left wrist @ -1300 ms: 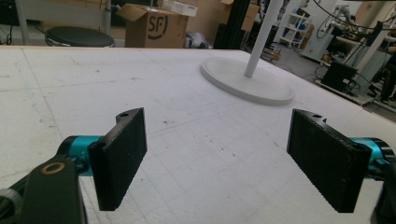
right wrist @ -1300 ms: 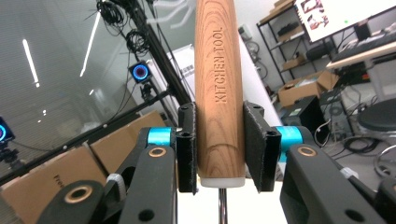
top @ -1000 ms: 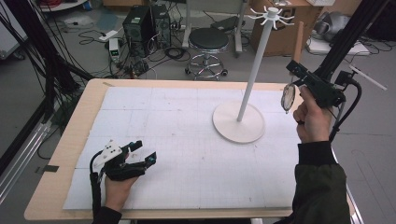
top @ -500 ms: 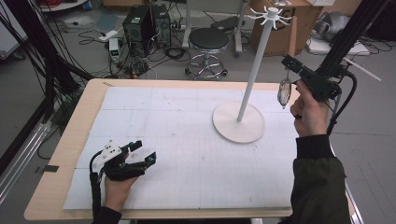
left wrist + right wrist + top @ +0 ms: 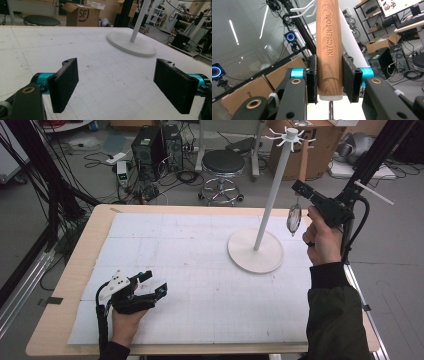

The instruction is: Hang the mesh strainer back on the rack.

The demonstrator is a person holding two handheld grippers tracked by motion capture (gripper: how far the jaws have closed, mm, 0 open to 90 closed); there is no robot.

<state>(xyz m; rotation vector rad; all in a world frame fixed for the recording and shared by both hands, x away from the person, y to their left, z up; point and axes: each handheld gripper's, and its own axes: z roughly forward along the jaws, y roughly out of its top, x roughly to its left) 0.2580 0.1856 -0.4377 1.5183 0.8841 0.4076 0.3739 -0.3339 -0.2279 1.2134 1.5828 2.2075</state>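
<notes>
right gripper (image 5: 299, 187) clamped on wooden-handled kitchen tool (image 5: 329, 47), raised nearer rack (image 5: 271, 195) top | left gripper (image 5: 150, 290) apart, unmoved

Even indoor light, soft pictures

The white table (image 5: 200, 260) is evenly lit from above, with faint shadows and no glare. Bright ceiling strips (image 5: 233, 31) streak the right gripper view, where the wooden handle (image 5: 329, 47) looks sharp and the background soft.
</notes>
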